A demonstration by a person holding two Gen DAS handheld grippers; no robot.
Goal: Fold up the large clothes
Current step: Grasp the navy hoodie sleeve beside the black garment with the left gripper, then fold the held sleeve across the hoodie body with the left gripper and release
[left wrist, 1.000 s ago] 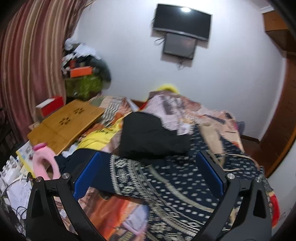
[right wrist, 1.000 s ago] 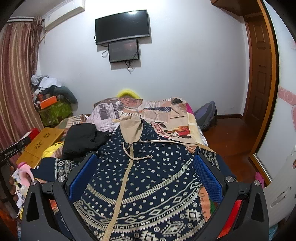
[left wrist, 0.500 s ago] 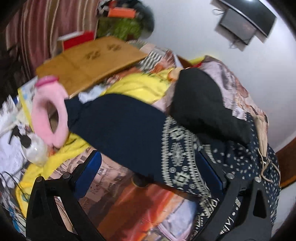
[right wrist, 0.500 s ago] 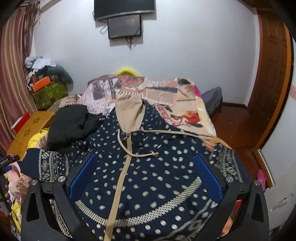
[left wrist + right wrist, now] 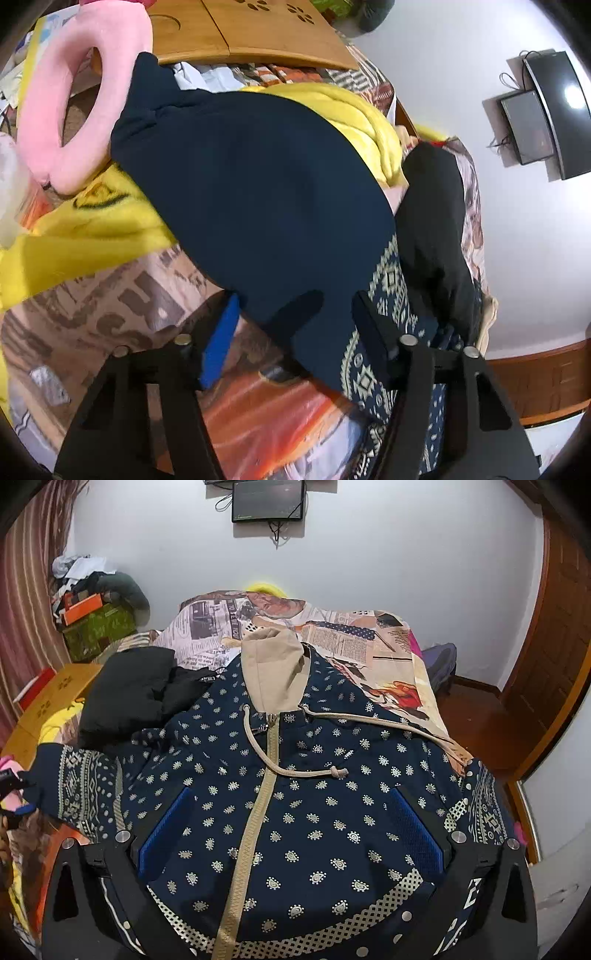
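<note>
- Hoodie (image 5: 295,812), navy with pale dotted motifs, lies face up and spread across the bed (image 5: 388,653); its long axis runs from the near edge of the bed toward the far wall, the tan hood (image 5: 271,664) pointing away at the wall and the banded hem (image 5: 295,934) nearest the right wrist camera
- Tan zipper strip (image 5: 255,830) runs straight down the middle of the body along that axis, and a tan drawcord (image 5: 295,771) loops across the chest
- Left sleeve (image 5: 258,192) stretches out sideways, crosswise to the body, its plain navy cuff end reaching toward a pink ring cushion (image 5: 74,92) and lying over a yellow blanket (image 5: 92,229)
- Left claw (image 5: 295,317) is tilted down over that sleeve, near where the patterned band starts; its jaws have just been closing, the sleeve cloth lies between them, and the blue pad (image 5: 221,339) on one side is apart from the cloth, so they are part spread and not pinching
- Right claw (image 5: 291,830) hangs over the lower front of the body with its jaws spread wide, the zipper strip between them, the pads not pressing the cloth
- Black garment (image 5: 136,694) sits bunched on the bed beside the left shoulder, touching it
- Wooden lap tray (image 5: 240,33) lies beyond the blanket, and a dark screen (image 5: 267,500) hangs on the wall past the hood
</note>
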